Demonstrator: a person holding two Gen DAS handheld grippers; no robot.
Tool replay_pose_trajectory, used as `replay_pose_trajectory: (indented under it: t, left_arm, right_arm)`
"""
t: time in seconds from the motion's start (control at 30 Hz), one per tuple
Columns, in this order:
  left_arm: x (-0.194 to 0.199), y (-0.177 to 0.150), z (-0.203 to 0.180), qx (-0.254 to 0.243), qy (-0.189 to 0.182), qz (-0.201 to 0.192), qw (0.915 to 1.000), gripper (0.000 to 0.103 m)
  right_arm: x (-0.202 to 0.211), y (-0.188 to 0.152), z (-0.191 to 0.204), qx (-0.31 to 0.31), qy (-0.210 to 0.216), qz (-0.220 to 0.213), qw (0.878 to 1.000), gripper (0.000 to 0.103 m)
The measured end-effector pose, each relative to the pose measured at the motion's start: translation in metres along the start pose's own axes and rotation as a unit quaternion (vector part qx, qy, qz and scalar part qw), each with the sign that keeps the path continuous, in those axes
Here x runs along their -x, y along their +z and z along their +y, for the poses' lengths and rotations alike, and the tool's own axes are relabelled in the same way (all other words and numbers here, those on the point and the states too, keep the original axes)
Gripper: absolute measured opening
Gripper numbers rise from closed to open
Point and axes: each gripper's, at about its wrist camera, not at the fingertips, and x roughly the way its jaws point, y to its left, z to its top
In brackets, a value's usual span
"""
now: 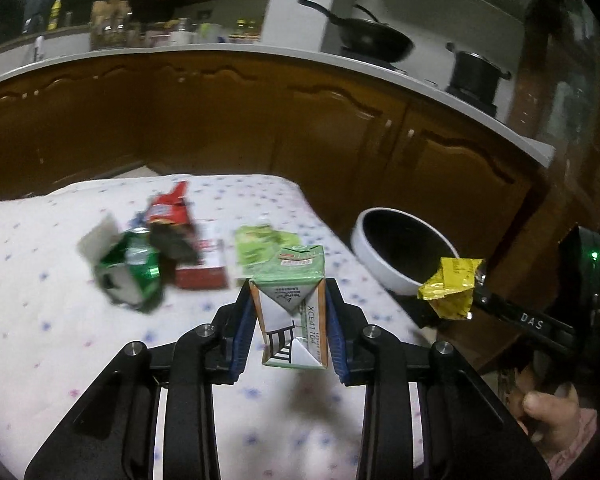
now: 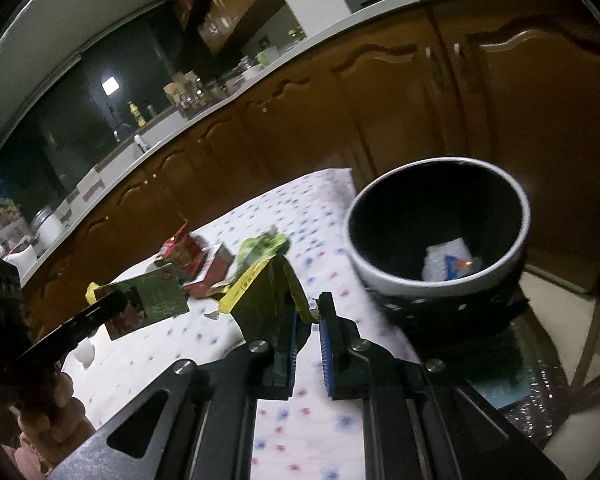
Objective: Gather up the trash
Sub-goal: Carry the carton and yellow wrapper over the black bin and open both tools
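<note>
Glossy wooden cabinets [image 1: 220, 128], printed cloth tablecover [image 1: 40, 320], crinkled foil wrapper [image 1: 450, 288].

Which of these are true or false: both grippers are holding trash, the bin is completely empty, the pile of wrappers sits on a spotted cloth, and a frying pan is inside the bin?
1. Both grippers hold trash. True: the left gripper clamps a small drink carton, and the right gripper pinches a yellow wrapper.
2. The bin is completely empty. False: a white and blue packet lies at its bottom.
3. The wrapper pile sits on a spotted cloth. True.
4. A frying pan is inside the bin. False: it stands on the counter behind.
</note>
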Motion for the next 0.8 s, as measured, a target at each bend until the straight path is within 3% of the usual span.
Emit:
replay_pose_trajectory:
  t: [0.43,0.8]
  left_arm:
    - [-0.049,0.021,-0.063,-0.044,-0.043,0.011,0.9980,0.030]
    - [-0.101,0.054,-0.111,-0.072,-0.063,0.019,0.9952,0.030]
  right_arm:
    - [0.010,0.025,-0.051,-0.007,-0.057,-0.017,0.998,0.010]
    - [-0.008,0.059,-0.088,-0.016,-0.093,-0.009,0.996,0.010]
